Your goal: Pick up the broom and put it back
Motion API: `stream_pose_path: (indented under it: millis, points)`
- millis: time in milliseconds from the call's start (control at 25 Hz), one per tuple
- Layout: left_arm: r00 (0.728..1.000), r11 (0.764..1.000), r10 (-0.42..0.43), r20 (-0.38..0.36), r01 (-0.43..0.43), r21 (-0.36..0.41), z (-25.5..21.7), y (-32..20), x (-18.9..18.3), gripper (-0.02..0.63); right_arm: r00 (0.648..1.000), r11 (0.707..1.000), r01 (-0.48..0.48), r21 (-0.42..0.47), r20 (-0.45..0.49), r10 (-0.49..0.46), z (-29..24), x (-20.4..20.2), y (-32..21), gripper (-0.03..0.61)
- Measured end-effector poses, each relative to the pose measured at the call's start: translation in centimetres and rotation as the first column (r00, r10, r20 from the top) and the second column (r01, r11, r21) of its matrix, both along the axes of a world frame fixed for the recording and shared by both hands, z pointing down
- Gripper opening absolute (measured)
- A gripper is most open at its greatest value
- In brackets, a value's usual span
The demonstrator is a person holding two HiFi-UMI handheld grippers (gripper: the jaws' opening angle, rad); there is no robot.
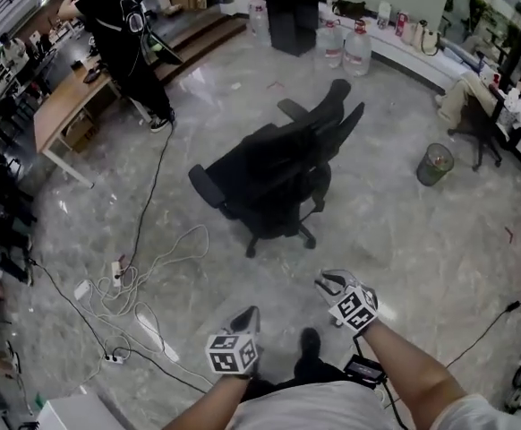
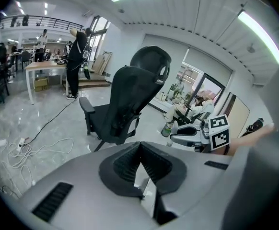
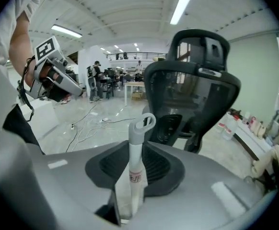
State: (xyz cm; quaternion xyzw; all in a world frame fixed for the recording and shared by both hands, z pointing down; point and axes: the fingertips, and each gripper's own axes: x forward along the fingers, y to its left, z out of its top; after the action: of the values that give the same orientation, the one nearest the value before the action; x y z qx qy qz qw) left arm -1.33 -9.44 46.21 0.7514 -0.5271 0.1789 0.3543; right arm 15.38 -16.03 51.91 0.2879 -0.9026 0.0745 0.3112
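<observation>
Between the jaws of the right claw (image 1: 334,283), the broom (image 3: 135,162) is sitting clamped near its top end, probably so it is carrying upright toward its storage spot.
- Handle: white shaft, grey cap with hanging loop, small red-printed label; the brush head is showing in no view.
- Left claw (image 2: 140,150): hovering closed, empty.
- Office chair (image 1: 278,173): standing ahead.

A black office chair (image 1: 278,182) stands on the grey floor (image 1: 395,240), white cables (image 1: 144,276) tangled at its left, a waste bin (image 1: 435,164) at its right, and water jugs (image 1: 357,50) beyond. A person (image 1: 122,34) stands by a worktop (image 1: 64,106).
</observation>
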Motion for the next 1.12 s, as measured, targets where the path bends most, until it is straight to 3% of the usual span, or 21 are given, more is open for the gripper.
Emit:
stream_pose_path:
  millis: [240, 520, 840, 1120]
  points:
    - [0.994, 0.993, 0.104, 0.027, -0.106, 0.059, -4.5, -4.6, 7.5, 0.007, 0.978, 0.981, -0.195, -0.013, 0.075, 0.195, -3.8, 7.8, -4.0, 0.086]
    - [0.981, 0.976, 0.193, 0.024, -0.194, 0.099, -5.1, -9.1, 10.2, 0.007, 0.961, 0.964, -0.262, -0.046, 0.076, 0.265, -3.7, 7.2, -8.7, 0.086]
    - [0.974, 0.972, 0.226, 0.024, -0.227, 0.057, -4.0, -14.5, 6.6, 0.006, 0.976, 0.976, -0.209, -0.065, 0.055, 0.213, -2.6, 1.3, -18.3, 0.087]
    - [0.973, 0.973, 0.230, 0.035, -0.231, 0.029, -2.4, -18.9, 0.4, 0.008, 0.974, 0.972, -0.215, -0.091, 0.051, 0.220, 0.4, -4.5, -26.6, 0.087]
